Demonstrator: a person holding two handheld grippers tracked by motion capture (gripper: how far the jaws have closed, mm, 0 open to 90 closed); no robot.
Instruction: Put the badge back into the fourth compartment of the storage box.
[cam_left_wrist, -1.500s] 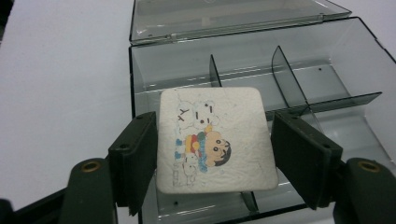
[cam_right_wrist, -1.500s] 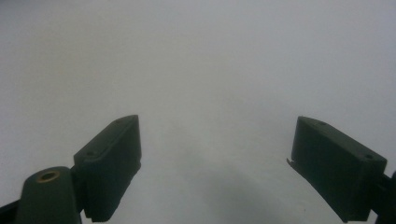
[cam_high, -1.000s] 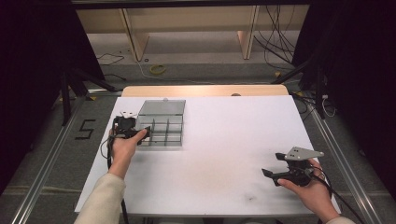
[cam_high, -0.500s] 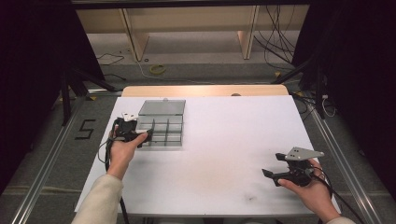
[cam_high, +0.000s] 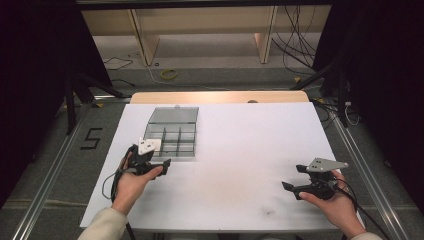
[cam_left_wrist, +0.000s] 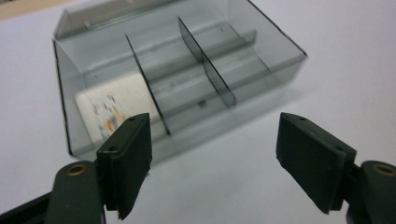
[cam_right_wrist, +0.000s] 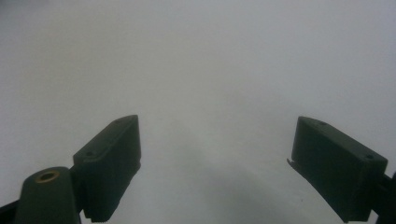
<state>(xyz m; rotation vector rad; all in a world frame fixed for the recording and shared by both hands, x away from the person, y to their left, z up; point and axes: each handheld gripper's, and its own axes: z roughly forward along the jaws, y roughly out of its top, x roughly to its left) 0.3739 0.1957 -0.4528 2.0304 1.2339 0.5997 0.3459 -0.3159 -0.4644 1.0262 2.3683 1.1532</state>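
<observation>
Smoky plastic organizer box (cam_left_wrist: 173, 79) just beyond left gripper (cam_left_wrist: 212, 140); both grippers agape, empty; right gripper (cam_right_wrist: 215, 163) over bare tabletop.

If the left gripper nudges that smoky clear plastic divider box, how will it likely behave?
The smoky clear plastic divider box looks thin-walled and nearly empty, holding what seems a printed card, so probably light. Sitting flat on the smooth white table, it would likely slide rather than tip. Its open lid may flap or shift the balance.

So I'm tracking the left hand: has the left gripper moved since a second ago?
Yes. The left gripper has pulled back toward the person, away from the box, jaws open.
</observation>
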